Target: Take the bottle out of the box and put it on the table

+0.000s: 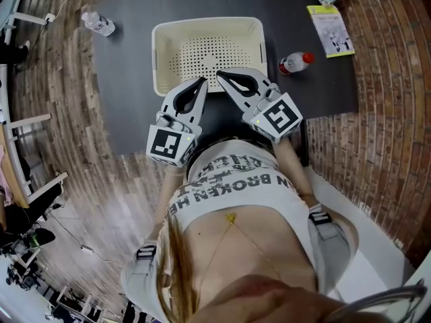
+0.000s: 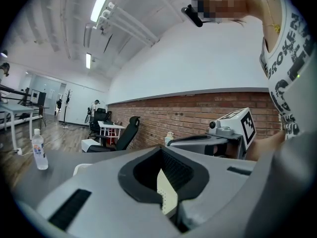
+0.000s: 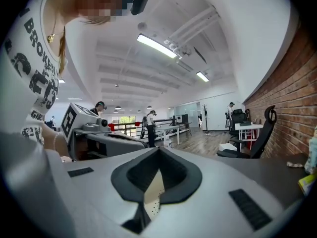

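Head view: nearest the camera is the person's shirt (image 1: 229,173). Just beyond it both tools are held side by side over the near edge of the table (image 1: 128,79). The left gripper (image 1: 202,81) and the right gripper (image 1: 219,75) each have their jaws brought together at the tips with nothing clamped. The tips reach the near wall of the box (image 1: 158,59); whether they touch it cannot be told. The box sits mid-table, and the part of its perforated floor that shows is bare; the strip behind the jaws is hidden. The red-cap bottle (image 1: 295,62) lies on its side on the table just beside the box's right wall, its long axis across the table and its cap toward the right edge. It lies to the right of and beyond the right gripper, so the right hand is the nearer. A clear bottle (image 1: 98,23) is at the far left corner and a booklet (image 1: 330,29) near the far right corner. Left gripper view: jaws closed tip to tip and empty, with a pale sliver of box showing through the loop between them; the clear bottle (image 2: 38,150) stands upright off to the left. Right gripper view: jaws likewise closed on nothing, with the box sliver again in the loop; the red-cap bottle cannot be picked out here. Judgement: the bottle appears already out of the box and on the table, so no removal remains unless something sits in the hidden strip.
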Motion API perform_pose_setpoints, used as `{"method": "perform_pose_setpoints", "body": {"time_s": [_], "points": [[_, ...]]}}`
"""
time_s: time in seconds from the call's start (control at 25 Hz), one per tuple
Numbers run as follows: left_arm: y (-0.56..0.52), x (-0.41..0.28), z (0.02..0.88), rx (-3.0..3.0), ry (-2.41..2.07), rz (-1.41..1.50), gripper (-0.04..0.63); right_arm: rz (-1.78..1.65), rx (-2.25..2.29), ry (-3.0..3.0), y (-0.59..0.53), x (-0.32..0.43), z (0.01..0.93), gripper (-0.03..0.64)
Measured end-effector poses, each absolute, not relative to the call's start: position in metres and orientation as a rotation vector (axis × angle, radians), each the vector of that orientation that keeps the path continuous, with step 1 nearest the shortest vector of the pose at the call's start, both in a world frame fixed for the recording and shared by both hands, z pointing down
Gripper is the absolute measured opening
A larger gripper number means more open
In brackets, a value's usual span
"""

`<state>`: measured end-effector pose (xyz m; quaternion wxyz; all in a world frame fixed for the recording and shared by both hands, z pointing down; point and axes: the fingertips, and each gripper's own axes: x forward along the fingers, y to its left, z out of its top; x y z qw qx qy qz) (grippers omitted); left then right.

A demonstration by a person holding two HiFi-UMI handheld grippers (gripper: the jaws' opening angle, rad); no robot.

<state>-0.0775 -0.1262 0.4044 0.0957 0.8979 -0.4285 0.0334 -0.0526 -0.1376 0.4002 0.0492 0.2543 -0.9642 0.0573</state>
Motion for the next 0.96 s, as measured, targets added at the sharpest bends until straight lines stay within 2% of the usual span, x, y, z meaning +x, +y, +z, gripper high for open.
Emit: {"method": "perform_pose_setpoints", "body": {"time_s": [0.96], "points": [[-0.1238, -0.0827, 0.4055, 2.612, -1.32, 0.1, 0.005, 0.164, 0.713, -2.925, -0.1368, -0.05, 0.4035, 0.008]]}}
